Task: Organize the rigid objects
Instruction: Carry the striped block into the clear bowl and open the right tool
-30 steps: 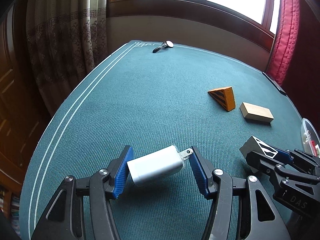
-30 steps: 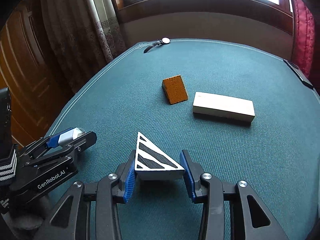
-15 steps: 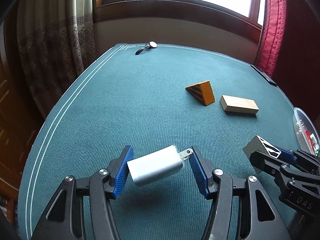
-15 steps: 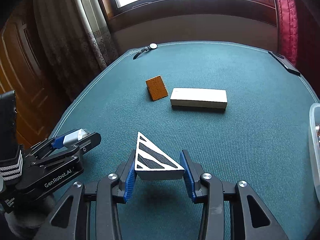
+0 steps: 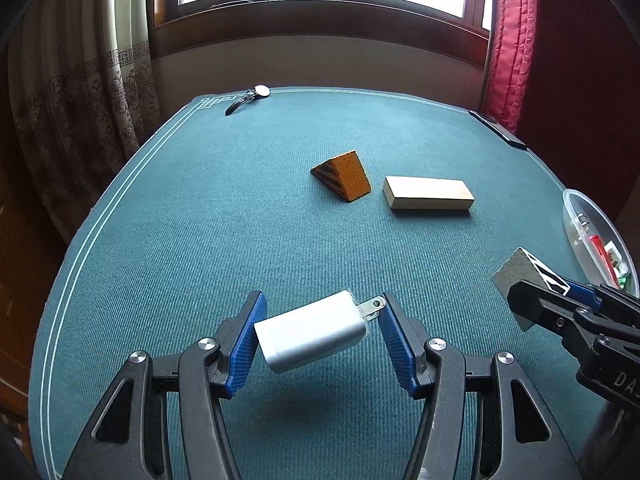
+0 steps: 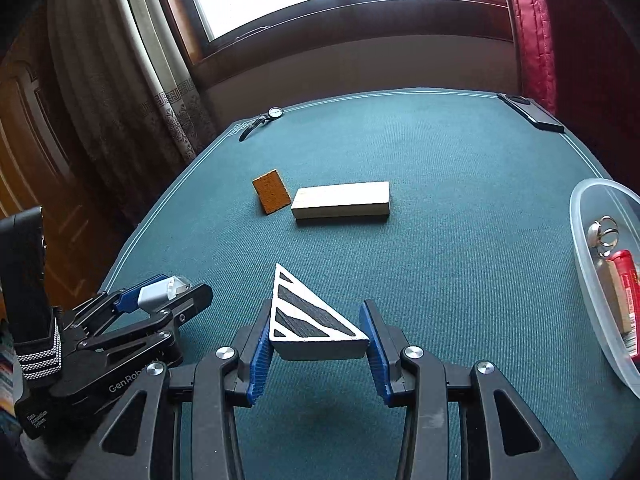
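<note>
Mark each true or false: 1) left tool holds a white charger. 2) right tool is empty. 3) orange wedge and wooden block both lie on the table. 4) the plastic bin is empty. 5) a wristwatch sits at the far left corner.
1) True: the left tool grips the white charger.
2) False: the right tool holds a black-and-white wedge.
3) True: the orange wedge and wooden block rest on the green table.
4) False: the plastic bin contains a red item and a ring.
5) True: the wristwatch lies there.
</note>
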`<state>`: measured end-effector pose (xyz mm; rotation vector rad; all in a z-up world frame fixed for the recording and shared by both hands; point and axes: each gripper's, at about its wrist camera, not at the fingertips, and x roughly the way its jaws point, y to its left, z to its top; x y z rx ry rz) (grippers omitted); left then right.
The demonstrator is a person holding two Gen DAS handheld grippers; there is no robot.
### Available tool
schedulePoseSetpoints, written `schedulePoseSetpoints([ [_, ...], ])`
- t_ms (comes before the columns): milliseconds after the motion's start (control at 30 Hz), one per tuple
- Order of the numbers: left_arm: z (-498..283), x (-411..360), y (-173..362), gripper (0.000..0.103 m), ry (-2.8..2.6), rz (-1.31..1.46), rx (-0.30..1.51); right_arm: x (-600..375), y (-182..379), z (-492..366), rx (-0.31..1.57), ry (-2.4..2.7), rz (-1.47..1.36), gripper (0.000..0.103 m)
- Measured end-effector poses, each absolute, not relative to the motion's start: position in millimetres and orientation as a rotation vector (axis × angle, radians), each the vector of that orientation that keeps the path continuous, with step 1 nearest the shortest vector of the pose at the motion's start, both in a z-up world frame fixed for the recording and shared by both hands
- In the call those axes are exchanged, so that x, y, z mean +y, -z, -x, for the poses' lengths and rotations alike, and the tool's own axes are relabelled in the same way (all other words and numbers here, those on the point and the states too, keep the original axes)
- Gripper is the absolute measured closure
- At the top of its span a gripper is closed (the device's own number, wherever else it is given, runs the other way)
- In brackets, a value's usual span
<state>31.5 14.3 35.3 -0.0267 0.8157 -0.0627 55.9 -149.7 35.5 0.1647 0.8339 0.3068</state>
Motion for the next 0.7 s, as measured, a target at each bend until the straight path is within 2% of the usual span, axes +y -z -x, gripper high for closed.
schedulePoseSetpoints([
  [700,-31,-55,-40,0.044,0.182,-0.054,0.834,-211,-47,-38,0.778,-0.217,-0.236,0.059],
])
